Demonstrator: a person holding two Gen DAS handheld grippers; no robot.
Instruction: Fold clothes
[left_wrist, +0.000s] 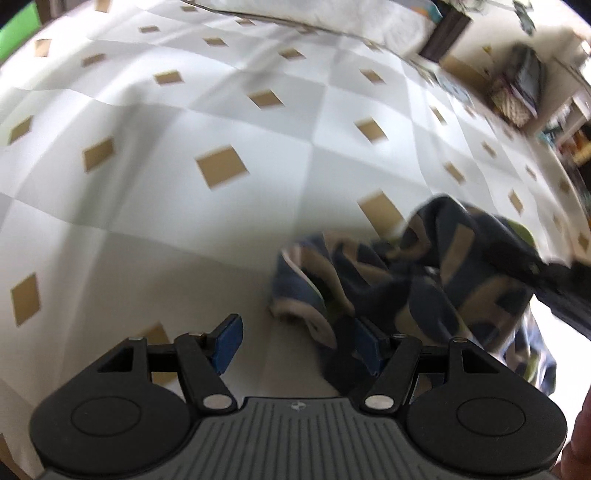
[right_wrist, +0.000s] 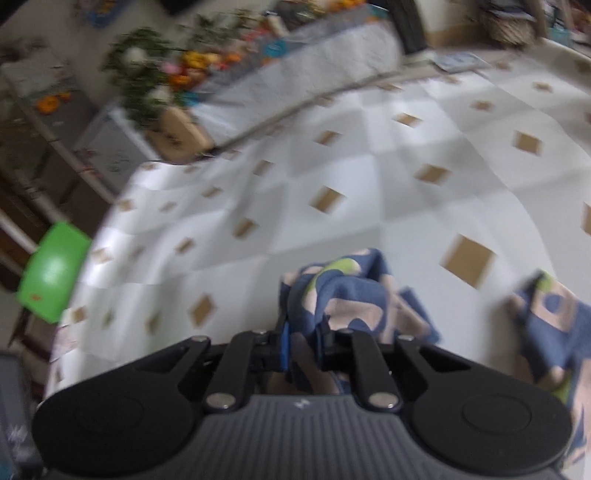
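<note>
A blue cloth (left_wrist: 424, 280) with beige and lime shapes lies bunched on the white tablecloth (left_wrist: 184, 221) with brown diamonds. My left gripper (left_wrist: 297, 343) is open, blue pads wide apart. The cloth's edge lies just past its right finger (left_wrist: 365, 347) and nothing is pinched. In the right wrist view my right gripper (right_wrist: 303, 339) is shut on a fold of the cloth (right_wrist: 343, 291), which rises bunched between its pads. More of the cloth (right_wrist: 554, 325) trails at the right. In the left wrist view the right gripper's dark body (left_wrist: 554, 288) is at the cloth's right end.
The tablecloth (right_wrist: 369, 184) spreads wide ahead. Past the table's left edge stands a green chair (right_wrist: 51, 277). At the back are flowers (right_wrist: 177, 70), a cardboard box (right_wrist: 181, 136) and a wicker basket (right_wrist: 509, 26). A hand (left_wrist: 580, 443) shows at the lower right.
</note>
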